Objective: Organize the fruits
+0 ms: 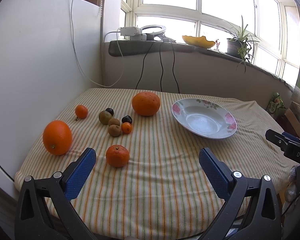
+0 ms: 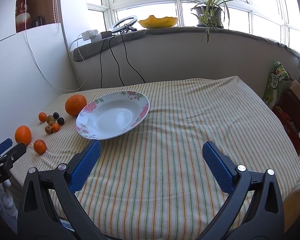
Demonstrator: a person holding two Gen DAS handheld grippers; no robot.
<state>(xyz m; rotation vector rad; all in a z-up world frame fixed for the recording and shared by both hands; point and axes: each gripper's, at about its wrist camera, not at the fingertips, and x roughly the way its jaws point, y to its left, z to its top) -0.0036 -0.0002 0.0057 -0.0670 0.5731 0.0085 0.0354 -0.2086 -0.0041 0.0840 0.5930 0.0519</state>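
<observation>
The left wrist view is showing the fruit up close: a mandarin (image 1: 117,155) lying just ahead of the left claw (image 1: 147,154), beside its left finger, a large orange (image 1: 57,137) further left, and a cluster of small fruits (image 1: 115,122) beyond. The right wrist view is pushing these to its left edge and is showing the floral plate (image 2: 112,115) sitting empty just ahead of the right claw (image 2: 151,147), near its left finger. Both claws are gaping wide, gripping nothing. A striped cloth (image 2: 180,140) is covering the worktop; a windowsill (image 2: 170,30) behind is carrying a potted plant (image 2: 209,12) and a yellow bowl (image 2: 158,22).
</observation>
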